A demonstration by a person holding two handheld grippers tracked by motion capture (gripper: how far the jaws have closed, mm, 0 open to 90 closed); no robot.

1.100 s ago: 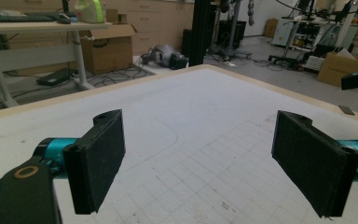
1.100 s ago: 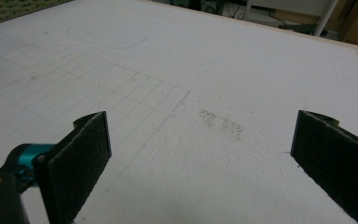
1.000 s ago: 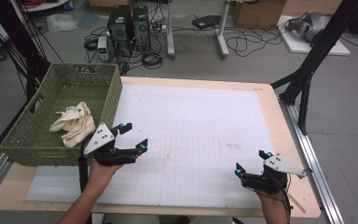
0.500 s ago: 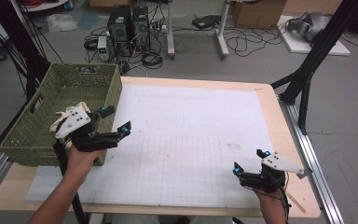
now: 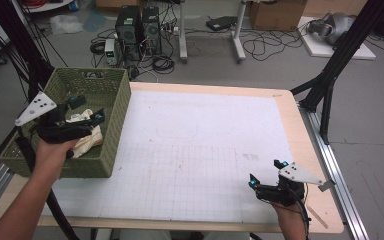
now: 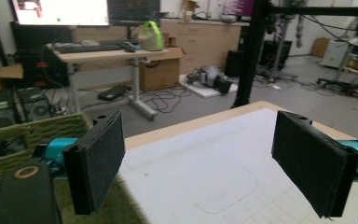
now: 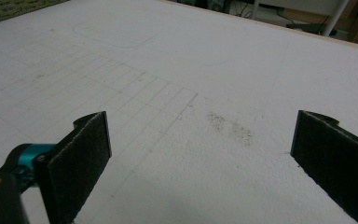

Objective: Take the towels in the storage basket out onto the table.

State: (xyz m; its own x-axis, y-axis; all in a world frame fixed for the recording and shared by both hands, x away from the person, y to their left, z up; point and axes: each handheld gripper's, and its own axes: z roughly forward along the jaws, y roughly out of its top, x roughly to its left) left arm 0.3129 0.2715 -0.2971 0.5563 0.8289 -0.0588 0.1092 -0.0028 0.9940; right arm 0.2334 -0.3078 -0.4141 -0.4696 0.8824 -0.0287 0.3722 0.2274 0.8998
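Clearly, the flat felt-covered fingers (image 6: 98,163) of the left gripper (image 5: 85,111) are released wide, hanging over the crumpled cream cloth (image 5: 87,137) that lies inside the woven green basket (image 5: 117,125). Far away, the right gripper (image 5: 266,172) is spread open and empty above the white gridded counter (image 5: 205,145).

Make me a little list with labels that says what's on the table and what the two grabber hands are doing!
table: white gridded mat on a wooden top
basket: green woven basket at the table's left edge
cloth: cream cloth lying inside the basket
left gripper: above the basket, over the cloth, jaws open, nothing between them
right gripper: low over the mat near the front right corner, jaws open, empty
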